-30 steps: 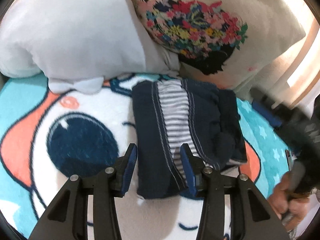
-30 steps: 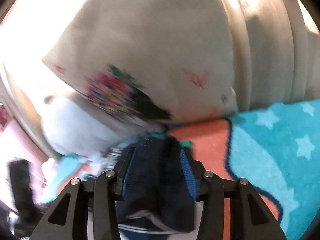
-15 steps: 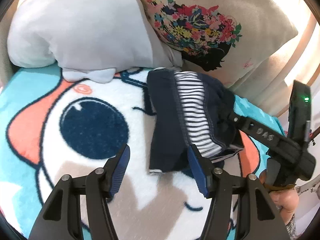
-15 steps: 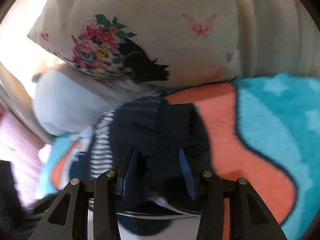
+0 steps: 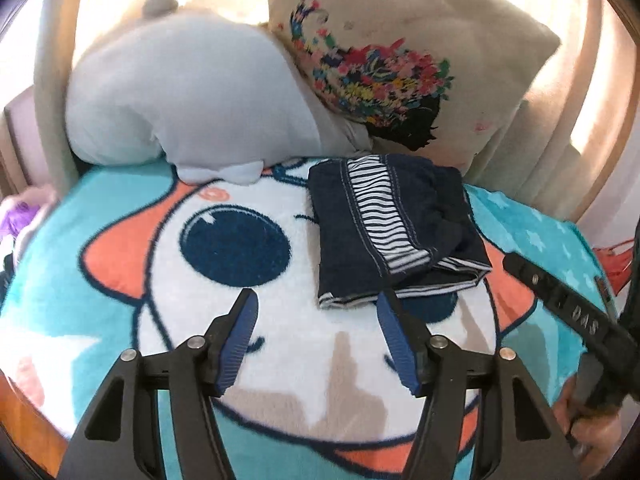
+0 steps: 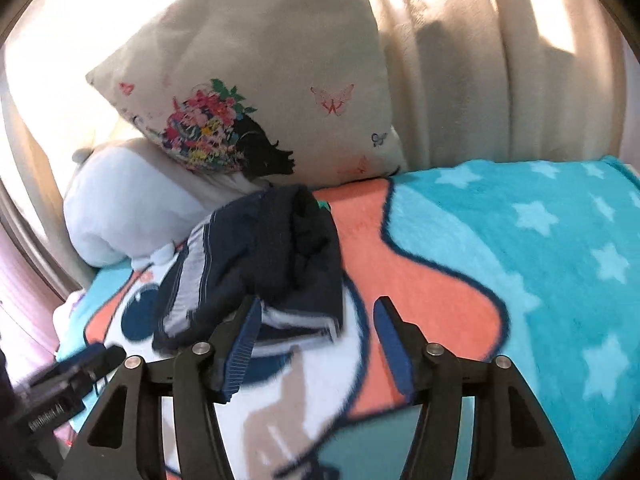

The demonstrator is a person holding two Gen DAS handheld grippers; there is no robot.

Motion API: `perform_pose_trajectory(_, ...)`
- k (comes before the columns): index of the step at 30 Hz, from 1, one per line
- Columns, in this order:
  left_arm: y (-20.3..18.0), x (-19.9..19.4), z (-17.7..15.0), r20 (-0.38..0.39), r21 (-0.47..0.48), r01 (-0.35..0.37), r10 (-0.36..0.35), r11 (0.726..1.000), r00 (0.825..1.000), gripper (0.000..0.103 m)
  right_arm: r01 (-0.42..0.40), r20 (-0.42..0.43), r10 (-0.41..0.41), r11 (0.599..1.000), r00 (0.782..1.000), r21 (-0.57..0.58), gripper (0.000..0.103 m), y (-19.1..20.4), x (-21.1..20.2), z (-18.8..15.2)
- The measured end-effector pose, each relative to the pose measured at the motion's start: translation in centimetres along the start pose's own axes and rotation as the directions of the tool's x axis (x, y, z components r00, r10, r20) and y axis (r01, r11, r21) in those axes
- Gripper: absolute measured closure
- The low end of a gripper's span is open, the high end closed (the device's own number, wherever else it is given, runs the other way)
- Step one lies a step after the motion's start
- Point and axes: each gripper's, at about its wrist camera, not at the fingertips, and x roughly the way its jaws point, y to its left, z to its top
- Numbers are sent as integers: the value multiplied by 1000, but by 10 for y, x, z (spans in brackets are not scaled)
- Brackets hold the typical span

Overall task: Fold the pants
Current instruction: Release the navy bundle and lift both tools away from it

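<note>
The folded pants [image 5: 384,232], dark navy with a striped panel showing, lie on a cartoon-print blanket [image 5: 224,320] on the bed, their far edge close to a flowered pillow [image 5: 400,64] and a pale grey plush cushion [image 5: 192,92]. The left gripper [image 5: 316,336] hangs over the blanket just short of the near edge of the pants; its blue-padded fingers [image 5: 240,340] stand well apart and are opening, with nothing between them but the white plush of the blanket, and they touch no cloth. The right gripper [image 6: 318,344] sits at the near corner of the pants [image 6: 260,256] as seen from its own camera; its fingers [image 6: 394,352] are likewise spread and opening, empty, the left one overlapping the hem in the picture, though whether it touches the cloth I cannot tell. In the left wrist view the right gripper [image 5: 560,308] shows at the right edge, a hand [image 5: 592,436] below it.
</note>
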Motion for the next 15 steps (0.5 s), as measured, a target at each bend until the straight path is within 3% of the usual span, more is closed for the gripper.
perform_pose_trajectory(9, -22, -51, -16, 144, 74, -94, 83, 993, 986, 25, 1, 24, 0, 1000, 1000, -23, 34, 9, -27, -34)
perform_pose_trajectory(15, -27, -71, -25, 175, 73, -116, 101, 991, 979, 20, 7, 68, -3, 998, 998, -59, 29, 17, -49, -42)
